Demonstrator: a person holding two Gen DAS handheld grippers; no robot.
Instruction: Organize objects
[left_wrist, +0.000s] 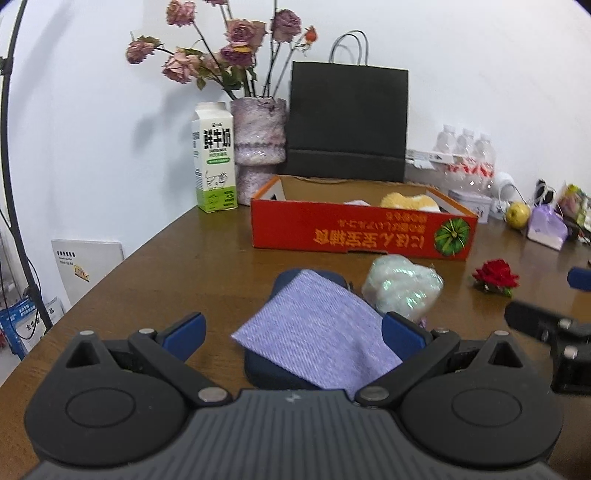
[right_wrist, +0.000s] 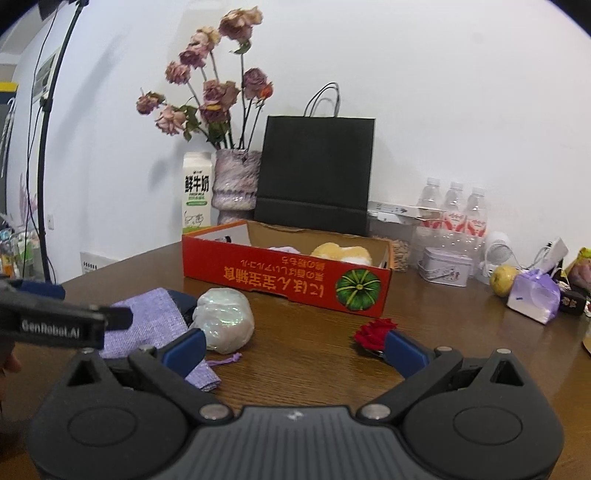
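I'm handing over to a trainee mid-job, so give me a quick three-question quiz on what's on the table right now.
1. True or false: the left tool is shut on the purple cloth pouch.
2. Which item lies nearest the right tool's right finger: A) yellow-green apple, B) red rose, C) milk carton?
3. What yellow thing sits inside the red cardboard box?

Key
1. False: both fingers stand apart, the pouch lies between them.
2. B.
3. A yellow plush toy, partly hidden by the wall.
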